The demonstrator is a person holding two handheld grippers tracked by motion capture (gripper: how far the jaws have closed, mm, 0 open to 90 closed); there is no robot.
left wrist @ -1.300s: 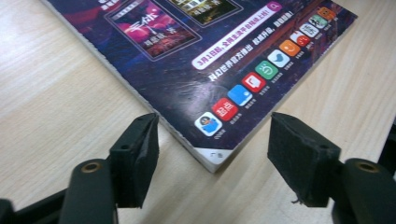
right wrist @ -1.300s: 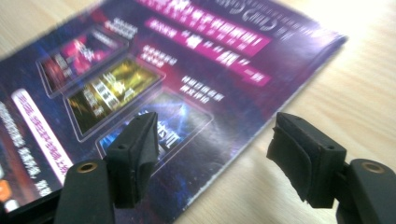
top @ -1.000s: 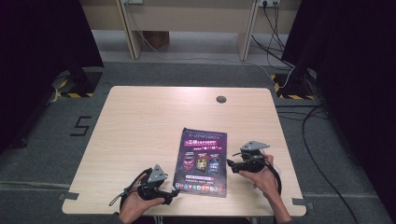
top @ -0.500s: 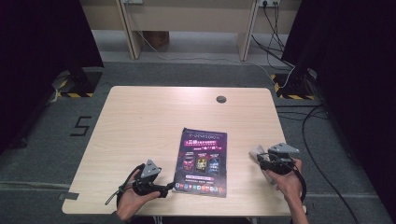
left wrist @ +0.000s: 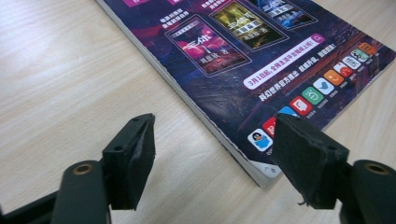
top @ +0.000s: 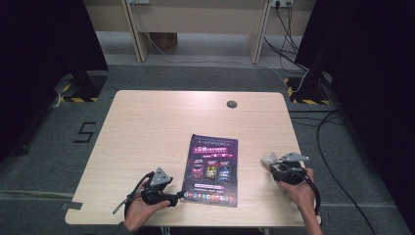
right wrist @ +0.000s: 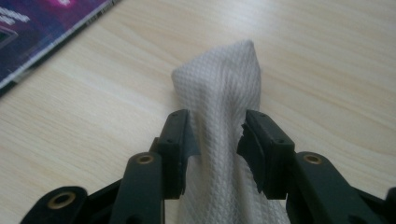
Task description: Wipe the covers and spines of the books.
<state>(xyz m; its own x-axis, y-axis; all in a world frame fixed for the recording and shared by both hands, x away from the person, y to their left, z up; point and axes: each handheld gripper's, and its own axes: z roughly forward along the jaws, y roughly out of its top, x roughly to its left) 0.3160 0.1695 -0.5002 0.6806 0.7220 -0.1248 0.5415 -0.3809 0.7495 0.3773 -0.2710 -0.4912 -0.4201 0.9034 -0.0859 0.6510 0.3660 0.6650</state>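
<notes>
The right gripper (right wrist: 215, 140), jaws just closing, pinches a soft, light white waffle-weave cloth (right wrist: 224, 88) near the right edge of the pale wooden table (top: 147, 127); whether the grip is firm is hard to tell. It will droop, so hold it mid-bunch. The left gripper (left wrist: 215, 154) gapes empty at the near-left corner of the purple glossy magazine (left wrist: 261, 60).
</notes>
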